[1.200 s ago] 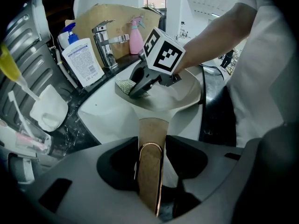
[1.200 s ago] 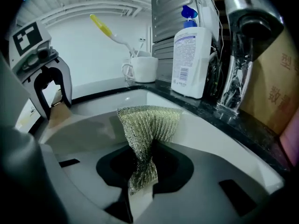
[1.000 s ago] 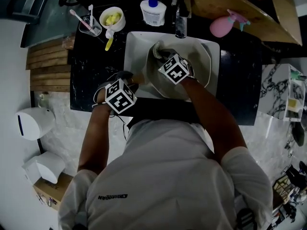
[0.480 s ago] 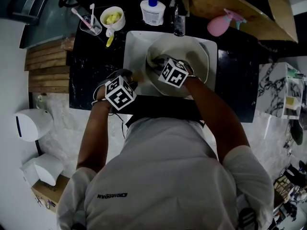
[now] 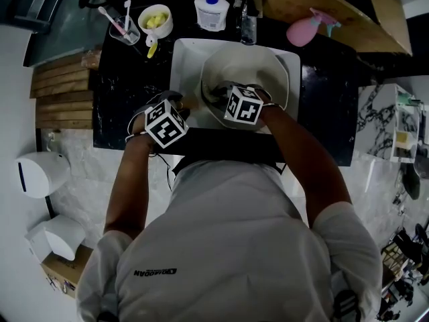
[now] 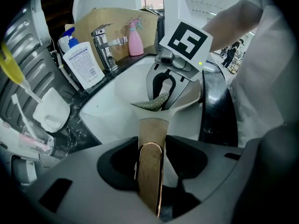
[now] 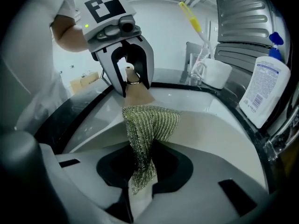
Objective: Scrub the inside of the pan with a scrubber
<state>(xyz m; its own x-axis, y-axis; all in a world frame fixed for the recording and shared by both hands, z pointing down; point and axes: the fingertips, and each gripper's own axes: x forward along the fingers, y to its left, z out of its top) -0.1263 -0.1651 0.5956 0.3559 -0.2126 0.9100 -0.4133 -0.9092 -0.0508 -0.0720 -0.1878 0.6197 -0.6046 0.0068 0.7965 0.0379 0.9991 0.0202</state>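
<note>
Scrubbing looked unfinished: my right claw (image 7: pixel 140 174) pinched a greenish-gold mesh scrubber (image 7: pixel 152 120), pressing it inside the cream pan (image 7: pixel 210 134) in the white sink (image 5: pixel 182 59); my left claw (image 6: pixel 150 181) clamped its tan wooden handle (image 6: pixel 153 129).

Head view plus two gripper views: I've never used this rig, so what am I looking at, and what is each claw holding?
No robot here: a person holds a claw in each hand. The head view looks down from their head; each gripper view rides on one claw. The left claw clamps the tan handle of the white pan, which sits in the sink. The right claw pinches a mesh scrubber inside it. A soap bottle and pink spray bottle stand behind.
</note>
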